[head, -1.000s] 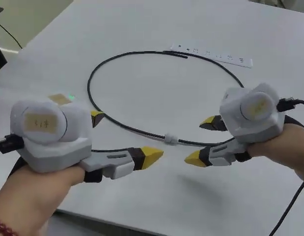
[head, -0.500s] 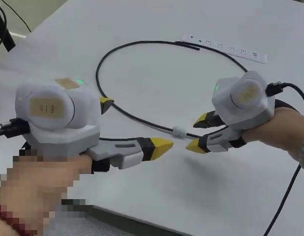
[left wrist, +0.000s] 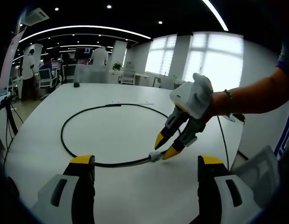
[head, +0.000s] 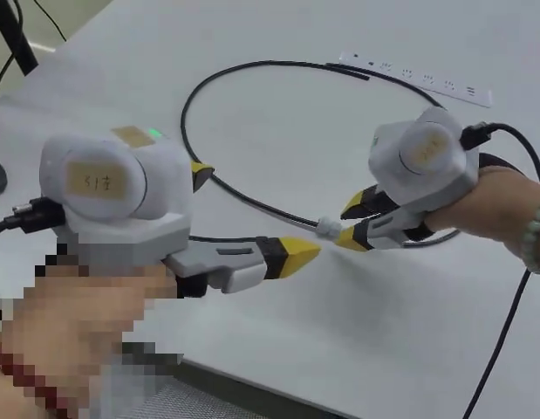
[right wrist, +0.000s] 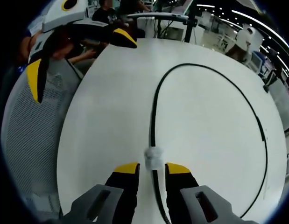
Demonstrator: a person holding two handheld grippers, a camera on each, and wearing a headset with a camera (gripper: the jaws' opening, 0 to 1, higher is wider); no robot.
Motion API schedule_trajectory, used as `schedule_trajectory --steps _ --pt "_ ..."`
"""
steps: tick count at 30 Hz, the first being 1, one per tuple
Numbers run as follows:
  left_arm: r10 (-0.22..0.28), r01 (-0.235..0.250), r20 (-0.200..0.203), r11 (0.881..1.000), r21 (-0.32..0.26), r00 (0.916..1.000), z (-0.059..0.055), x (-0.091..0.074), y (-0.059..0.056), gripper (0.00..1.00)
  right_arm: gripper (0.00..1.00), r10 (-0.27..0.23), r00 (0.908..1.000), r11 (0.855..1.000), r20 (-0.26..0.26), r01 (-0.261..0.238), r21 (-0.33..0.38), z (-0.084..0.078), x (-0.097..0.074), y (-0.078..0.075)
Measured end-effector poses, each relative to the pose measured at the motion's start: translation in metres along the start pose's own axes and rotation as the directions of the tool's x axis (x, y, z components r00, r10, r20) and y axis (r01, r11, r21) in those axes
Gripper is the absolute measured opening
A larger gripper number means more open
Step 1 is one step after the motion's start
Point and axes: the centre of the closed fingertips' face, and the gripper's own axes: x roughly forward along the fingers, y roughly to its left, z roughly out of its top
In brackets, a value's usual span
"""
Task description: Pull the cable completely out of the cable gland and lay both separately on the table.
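A long black cable lies in a wide loop on the white table, threaded through a small white cable gland. My right gripper is down at the gland, open only narrowly. In the right gripper view its yellow tips flank the cable just behind the gland. Nearer the table's front edge my left gripper hovers wide open and holds nothing. The left gripper view has the right gripper at the gland on the cable.
A white power strip lies at the far side of the table, beyond the loop. A black lead trails from the right gripper off the table's right. A mesh chair stands by the near edge.
My right gripper has moved left and down to the gland, and its tips now sit on either side of it. The left gripper stays open, shifted slightly right.
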Motion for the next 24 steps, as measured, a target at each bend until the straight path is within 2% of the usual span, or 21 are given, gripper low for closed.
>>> schedule_trajectory --steps 11,20,24 --pt "-0.002 0.002 -0.005 1.000 -0.005 1.0000 -0.003 0.002 0.001 0.91 0.13 0.035 0.9986 0.999 -0.039 -0.036 -0.025 -0.003 0.012 0.000" --pt "0.002 -0.002 -0.006 1.000 -0.007 1.0000 -0.005 0.002 0.004 0.91 0.09 0.052 0.9977 0.998 -0.044 -0.053 -0.022 -0.001 0.015 -0.002" --pt "-0.001 0.001 -0.009 1.000 -0.005 1.0000 -0.006 0.003 0.003 0.90 0.09 0.047 0.9976 0.997 -0.050 -0.051 -0.066 -0.002 0.015 0.000"
